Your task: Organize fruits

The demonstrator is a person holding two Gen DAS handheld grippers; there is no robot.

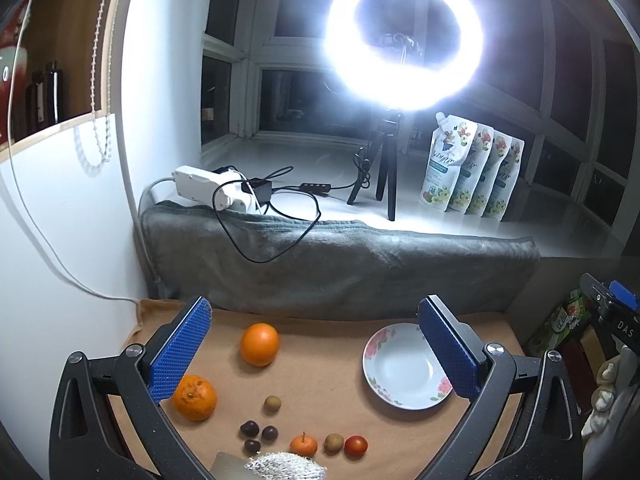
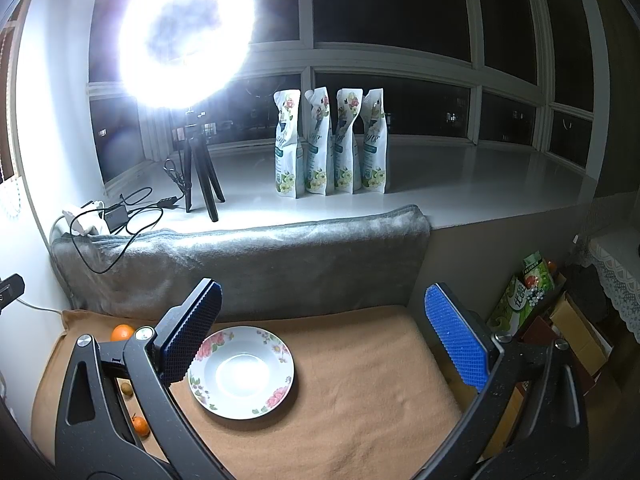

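Overhead and slightly forward, both hand-held grippers hang above a tan cloth [image 1: 332, 380] with their blue-padded jaws spread wide, holding nothing and touching nothing.

From the left wrist view, the left gripper [image 1: 316, 344] frames a scatter of fruit. A smooth orange [image 1: 259, 344] lies toward the far side, and a rougher, dimpled orange [image 1: 194, 397] sits nearer, just beside the left pad. Between them and the near edge are a small brownish round fruit [image 1: 272, 404], three dark chestnut-like pieces [image 1: 258, 434], a tiny mandarin [image 1: 303, 445], another small brown fruit [image 1: 333, 442] and a small red fruit [image 1: 355, 445], the last three in a rough row. A white plate [image 1: 404, 364] with a pink floral rim lies empty to the right, apart from the fruit.

From the right wrist view, the right gripper [image 2: 324, 332] is centred over that same plate [image 2: 241, 372]. Here most of the fruit is hidden behind the gripper's left arm; only slivers of an orange, a brown fruit and the mandarin show.

Both views show a grey blanket [image 1: 340, 264], a glaring ring light [image 1: 404, 40] on a tripod, and four floral pouches [image 2: 331, 142] on the windowsill. Only the right view shows cartons [image 2: 524, 296] stacked on the floor at right.
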